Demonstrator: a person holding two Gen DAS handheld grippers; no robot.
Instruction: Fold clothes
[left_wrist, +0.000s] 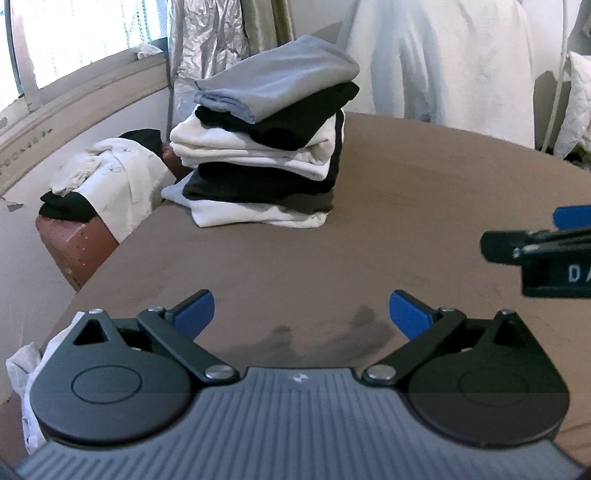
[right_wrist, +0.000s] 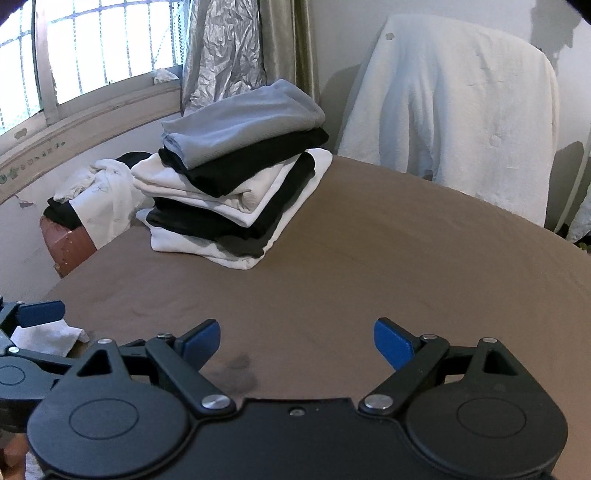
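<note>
A stack of folded clothes (left_wrist: 266, 147), grey on top with black and white layers below, stands at the far left of the round brown table (left_wrist: 424, 206); it also shows in the right wrist view (right_wrist: 236, 170). My left gripper (left_wrist: 301, 314) is open and empty above the table's near part. My right gripper (right_wrist: 297, 345) is open and empty too, over the near table (right_wrist: 406, 266). Part of the right gripper (left_wrist: 535, 251) shows at the right edge of the left wrist view. Part of the left gripper (right_wrist: 22, 339) shows at the left edge of the right wrist view.
A pile of unfolded white and black clothes (left_wrist: 107, 173) lies on a reddish-brown seat (left_wrist: 77, 240) left of the table. A chair draped in white cloth (right_wrist: 461, 110) stands behind the table. A window (right_wrist: 92, 48) and silver curtain (right_wrist: 221, 44) are behind. White cloth (right_wrist: 48, 336) lies low left.
</note>
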